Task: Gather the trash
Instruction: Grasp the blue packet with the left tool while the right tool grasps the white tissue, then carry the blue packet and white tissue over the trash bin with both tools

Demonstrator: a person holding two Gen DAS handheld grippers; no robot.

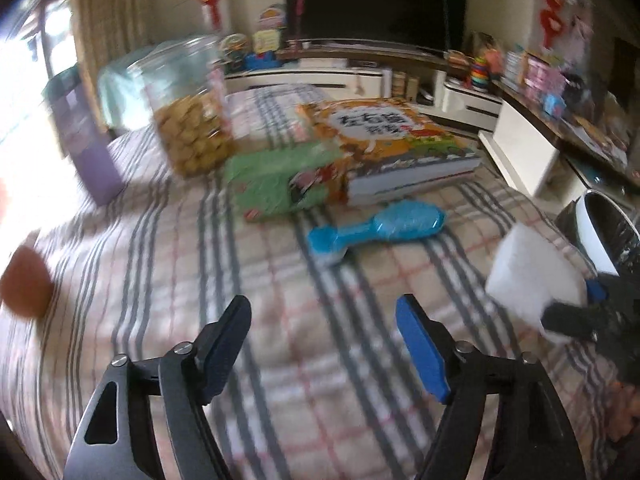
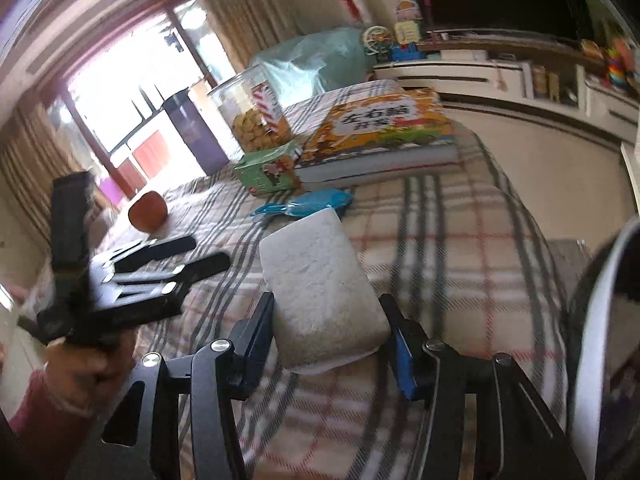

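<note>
My right gripper [image 2: 326,305] is shut on a white rectangular packet [image 2: 320,288], its pads pressing on both long sides near the packet's lower end. The left wrist view shows that packet [image 1: 532,276] at the right, beside a bin [image 1: 600,228] with a white rim and a dark liner. My left gripper [image 1: 322,308] hangs open over the checked cloth with nothing between its fingers. A crumpled blue wrapper [image 1: 376,228] lies on the cloth ahead of it, in front of the book. In the right wrist view the left gripper [image 2: 172,256] is at the left, held by a hand.
On the checked tablecloth [image 1: 280,340] sit a green box [image 1: 276,184], a thick orange picture book [image 1: 392,140], a clear jar of snacks [image 1: 188,112], a purple box [image 1: 88,140] and a red-brown round fruit [image 1: 24,288]. The bin [image 2: 600,320] stands off the table's right edge.
</note>
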